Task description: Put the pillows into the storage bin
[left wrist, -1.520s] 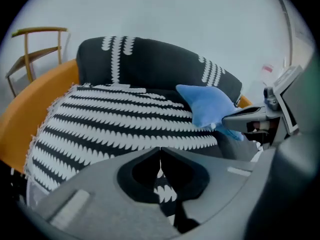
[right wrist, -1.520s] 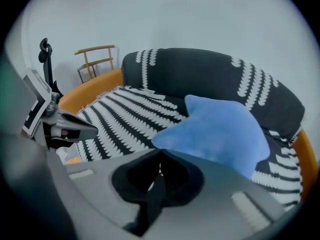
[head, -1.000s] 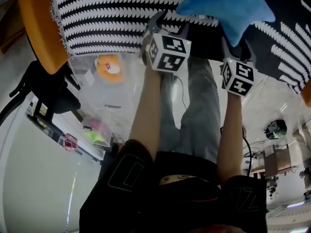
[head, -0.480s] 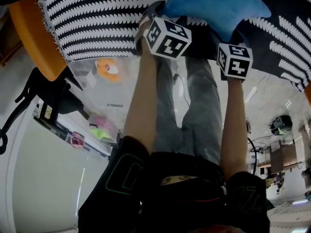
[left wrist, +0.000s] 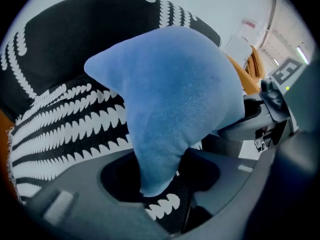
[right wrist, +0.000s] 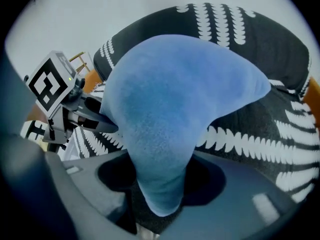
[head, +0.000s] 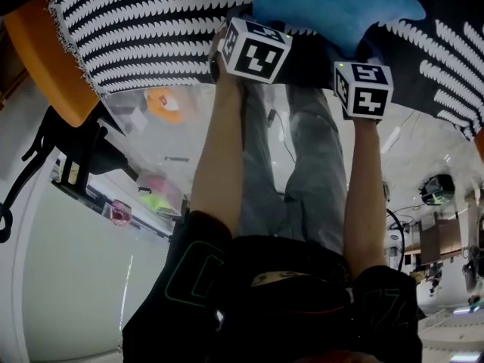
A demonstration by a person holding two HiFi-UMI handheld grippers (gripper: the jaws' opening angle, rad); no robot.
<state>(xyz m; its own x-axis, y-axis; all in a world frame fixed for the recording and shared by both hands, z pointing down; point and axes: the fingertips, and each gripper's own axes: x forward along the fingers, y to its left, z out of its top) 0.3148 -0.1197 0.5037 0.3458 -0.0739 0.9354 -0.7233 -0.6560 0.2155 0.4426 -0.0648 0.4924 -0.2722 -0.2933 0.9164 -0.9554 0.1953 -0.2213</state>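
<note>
A blue star-shaped pillow (head: 325, 6) lies on black-and-white patterned pillows (head: 151, 29) at the top of the head view. My left gripper (head: 246, 30) reaches up to its left side and my right gripper (head: 355, 55) to its lower right. In the left gripper view one pointed corner of the blue pillow (left wrist: 175, 94) hangs between the closing jaws of the left gripper (left wrist: 160, 184), with dark gaps on both sides. In the right gripper view another corner of the pillow (right wrist: 175, 109) sits the same way inside the closing right gripper (right wrist: 160, 194).
A clear plastic storage bin (head: 151, 157) stands below the pillows at the left, with an orange thing (head: 165, 103) showing through it. An orange seat edge (head: 45, 59) is at the far left. A person's legs and forearms fill the middle.
Both grippers have moved up and closer to the blue pillow. The whole view has shifted a little, with the pillows nearer the top edge.
</note>
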